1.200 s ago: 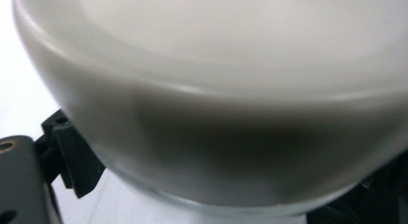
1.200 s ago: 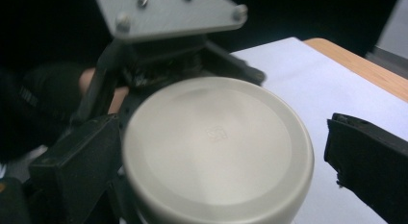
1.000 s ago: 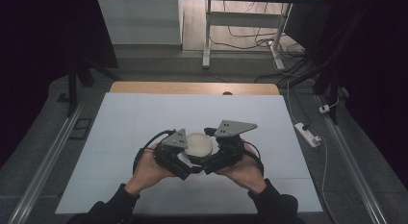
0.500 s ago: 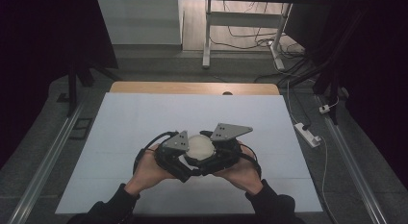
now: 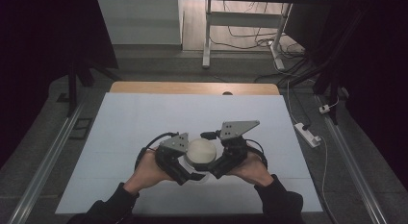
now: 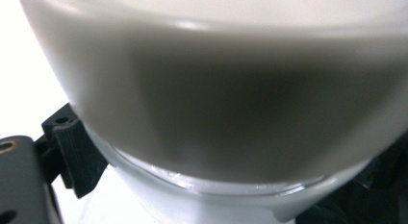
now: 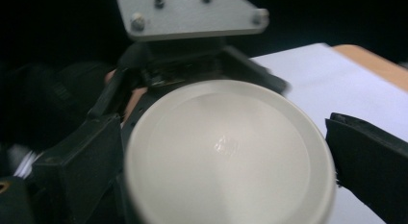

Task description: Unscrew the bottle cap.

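Left black two-jaw gripper [image 5: 185,168], held in person's left hand [image 5: 146,171], angled inward toward table centre; jaws set around lower glass body of jar, apparently clamped on it. Round cream-white lid [image 5: 201,152] tops clear glass jar [image 6: 226,190], held low over white table sheet [image 5: 144,118], near front edge, between both tools. Right black two-jaw gripper [image 5: 216,166], in right hand [image 5: 250,168], meets jar from opposite side; right gripper view shows jaws flanking lid [image 7: 231,156], left jaw touching rim, right jaw just beside it; firm grip cannot be told.
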`<state>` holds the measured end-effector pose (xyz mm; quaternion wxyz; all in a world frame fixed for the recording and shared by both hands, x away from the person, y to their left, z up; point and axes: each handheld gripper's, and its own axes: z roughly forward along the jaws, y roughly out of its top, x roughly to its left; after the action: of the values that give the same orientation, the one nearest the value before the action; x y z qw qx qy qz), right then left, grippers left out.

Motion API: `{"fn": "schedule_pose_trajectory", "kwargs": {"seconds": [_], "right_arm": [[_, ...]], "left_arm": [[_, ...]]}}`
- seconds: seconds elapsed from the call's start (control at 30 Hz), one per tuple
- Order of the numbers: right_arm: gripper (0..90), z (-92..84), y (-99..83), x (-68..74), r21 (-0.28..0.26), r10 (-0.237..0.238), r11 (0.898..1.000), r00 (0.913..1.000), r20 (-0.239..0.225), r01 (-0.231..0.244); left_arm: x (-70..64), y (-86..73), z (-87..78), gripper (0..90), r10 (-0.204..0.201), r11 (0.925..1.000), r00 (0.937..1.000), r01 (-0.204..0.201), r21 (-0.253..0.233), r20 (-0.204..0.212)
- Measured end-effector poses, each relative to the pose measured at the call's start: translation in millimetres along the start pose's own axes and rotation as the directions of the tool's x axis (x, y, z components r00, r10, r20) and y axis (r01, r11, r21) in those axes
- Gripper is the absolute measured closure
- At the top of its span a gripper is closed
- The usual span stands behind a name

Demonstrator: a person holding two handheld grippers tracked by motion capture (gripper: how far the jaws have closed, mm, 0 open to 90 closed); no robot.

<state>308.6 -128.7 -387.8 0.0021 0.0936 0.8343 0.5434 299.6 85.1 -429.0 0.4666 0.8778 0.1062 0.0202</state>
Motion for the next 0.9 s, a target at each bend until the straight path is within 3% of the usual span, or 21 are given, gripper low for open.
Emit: {"fn": "schedule_pose_trajectory", "kwargs": {"seconds": [0.03,0.07,0.1,0.17,0.23,0.27,0.3,0.33,0.43,0.47,0.53,0.63,0.77,0.9], "right_arm": [[1.1,-0.9,1.1,0.6,-0.008,0.018,1.0,0.9993,0.034,-0.018],[0.7,-1.3,1.8,0.8,-0.013,0.033,0.999,0.9975,0.063,-0.032],[0.2,-1.1,2.3,1.0,-0.011,0.046,0.999,0.9946,0.093,-0.045],[0.3,0.7,2.7,2.5,-0.012,0.079,0.997,0.9851,0.153,-0.078],[0.5,4.5,3.1,5.1,-0.017,0.095,0.995,0.9773,0.189,-0.094],[0.5,7.4,3.6,7.3,-0.005,0.088,0.996,0.9705,0.225,-0.089],[0.5,7.4,3.6,7.3,-0.005,0.088,0.996,0.9705,0.225,-0.089],[1.8,12.6,3.9,11.4,0.003,0.071,0.997,0.9627,0.261,-0.075],[4.1,16.6,3.3,14.1,0.006,0.073,0.997,0.9558,0.285,-0.077],[6.3,18.6,2.7,15.9,0.009,0.064,0.997,0.9495,0.307,-0.07],[6.6,17.7,2.8,16.6,0.004,0.064,0.998,0.9509,0.303,-0.069],[6.9,16.5,4.1,17.6,0.01,0.041,0.999,0.9602,0.276,-0.046],[7.1,12.1,4.8,14.4,0.028,0.022,0.999,0.9821,0.187,-0.028],[7.2,9.3,4.5,10.4,0.015,0.03,0.999,0.9947,0.098,-0.032]], "left_arm": [[1.0,-0.2,-1.4,7.3,-0.02,0.9998,0.9995,0.02,-0.007,-0.025],[1.0,-0.2,-1.4,7.3,-0.02,0.9998,0.9995,0.02,-0.007,-0.025],[1.2,-0.3,-2.9,7.3,-0.047,0.9988,0.9954,0.046,-0.015,-0.083],[0.1,0.2,-3.0,7.4,-0.061,0.9981,0.9896,0.06,-0.011,-0.13],[-0.4,0.5,-2.0,7.4,-0.078,0.997,0.9869,0.077,-0.01,-0.142],[-0.9,0.8,-1.2,7.3,-0.076,0.9971,0.9862,0.076,-0.008,-0.147],[-0.9,0.8,-1.2,7.4,-0.076,0.9971,0.9862,0.076,-0.008,-0.147],[-2.4,1.5,0.1,7.4,-0.076,0.9971,0.9849,0.076,-0.007,-0.155],[-6.5,4.1,2.8,7.4,-0.066,0.9976,0.9821,0.069,0.007,-0.176],[-8.4,5.3,3.6,7.4,-0.061,0.9979,0.982,0.064,0.009,-0.178],[-8.4,5.4,3.2,7.4,-0.06,0.998,0.9829,0.063,0.008,-0.174],[-6.1,4.8,0.3,7.4,-0.033,0.9994,0.9923,0.034,0.009,-0.119],[-3.4,2.8,-1.7,7.4,0.006,1.0,0.9993,-0.006,0.004,-0.036],[-2.3,1.6,-2.7,7.4,0.027,0.9996,0.9996,-0.027,0.002,0.007]]}}
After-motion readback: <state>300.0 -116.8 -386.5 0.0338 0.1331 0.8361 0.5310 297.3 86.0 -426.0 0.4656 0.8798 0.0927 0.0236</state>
